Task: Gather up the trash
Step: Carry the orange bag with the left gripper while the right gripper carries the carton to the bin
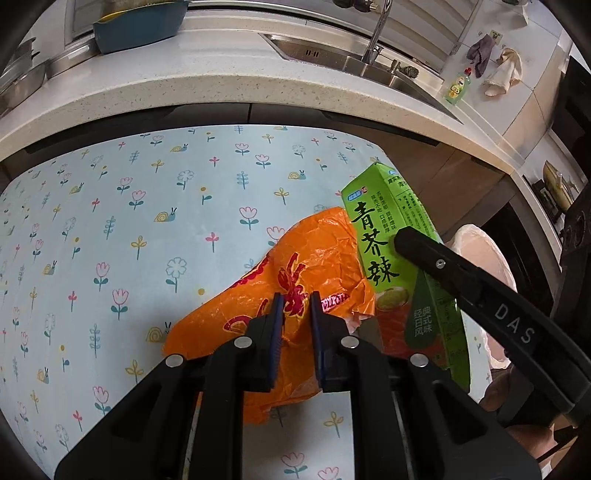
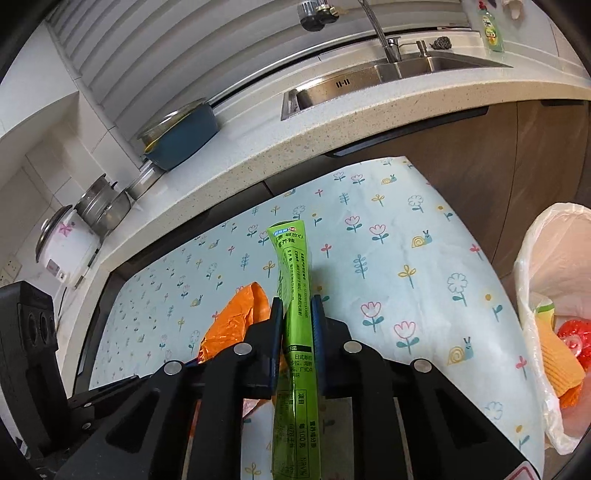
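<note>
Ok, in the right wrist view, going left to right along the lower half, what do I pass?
Orange plastic bag → green wasabi tube clamped in the right gripper → bare flowered tablecloth → white-lined trash bin at the right edge, with trash already inside.

A flowered tablecloth (image 1: 147, 221) covers the table below a speckled countertop (image 1: 177, 92). On the countertop, at 11 o'clock in the left wrist view, sits a blue basin (image 1: 140, 29). A steel sink (image 2: 369, 81) is set into the countertop at 1 o'clock, with a faucet (image 2: 384, 37) behind it. A green dish soap bottle (image 2: 491, 29) stands at 2 o'clock. At 9 o'clock in the right wrist view stand a white rice cooker (image 2: 66, 240) and steel pots (image 2: 103, 206). 2 cloths (image 1: 495, 66) hang on the wall.
</note>
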Tool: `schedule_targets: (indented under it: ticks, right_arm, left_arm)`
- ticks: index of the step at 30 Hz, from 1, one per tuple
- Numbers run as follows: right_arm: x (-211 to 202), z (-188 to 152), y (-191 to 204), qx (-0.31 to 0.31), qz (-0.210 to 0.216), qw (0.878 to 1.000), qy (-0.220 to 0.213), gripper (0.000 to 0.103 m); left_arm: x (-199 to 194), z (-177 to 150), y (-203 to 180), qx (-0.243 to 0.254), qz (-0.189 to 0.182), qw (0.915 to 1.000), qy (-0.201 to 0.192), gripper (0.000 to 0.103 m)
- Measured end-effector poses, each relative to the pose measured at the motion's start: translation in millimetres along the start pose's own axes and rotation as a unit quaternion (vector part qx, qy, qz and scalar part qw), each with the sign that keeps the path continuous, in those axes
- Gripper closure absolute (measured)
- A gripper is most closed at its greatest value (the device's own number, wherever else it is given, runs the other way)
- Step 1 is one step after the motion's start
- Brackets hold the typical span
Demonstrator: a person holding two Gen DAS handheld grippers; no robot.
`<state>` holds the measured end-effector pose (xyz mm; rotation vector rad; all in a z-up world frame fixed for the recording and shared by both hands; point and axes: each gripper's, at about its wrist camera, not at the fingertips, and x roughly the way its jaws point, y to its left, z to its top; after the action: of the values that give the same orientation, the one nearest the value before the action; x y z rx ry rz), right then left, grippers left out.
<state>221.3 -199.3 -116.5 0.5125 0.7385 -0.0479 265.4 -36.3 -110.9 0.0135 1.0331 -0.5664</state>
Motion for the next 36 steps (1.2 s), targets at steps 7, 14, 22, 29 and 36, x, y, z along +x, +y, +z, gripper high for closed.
schedule_targets:
  ticks: [7,14,22,29,36]
  right_arm:
    - [-51.1,6.3,-24.2,0.017,-0.011,0.999,-0.031,0.088]
    - [-101.9,6.2,-64.1,0.043,-0.034,0.997,-0.059,0.088]
    - [-158.3,5.5,-112.9,0.060,-0.065,0.992,-0.090,0.088]
    - [-192.3,-0.9,-154.9,0.083,-0.090,0.987,-0.105,0.088]
    - [-209.1,-6.1,-188.0,0.103,-0.108,0.983,-0.111,0.088]
  left_arm:
    - [-22.1,-2.5,-39.9,0.020,-0.009,0.9996,-0.015,0.090]
    - [-34.0,-6.4,-94.0,0.051,-0.022,0.9982,-0.023,0.090]
    - [-36.5,-12.5,-161.9,0.089,-0.046,0.9947,-0.023,0.090]
    - [-24.3,-17.7,-212.6,0.121,-0.063,0.9905,-0.012,0.090]
    - [-7.6,-16.8,-242.1,0.137,-0.075,0.9877,0.000,0.088]
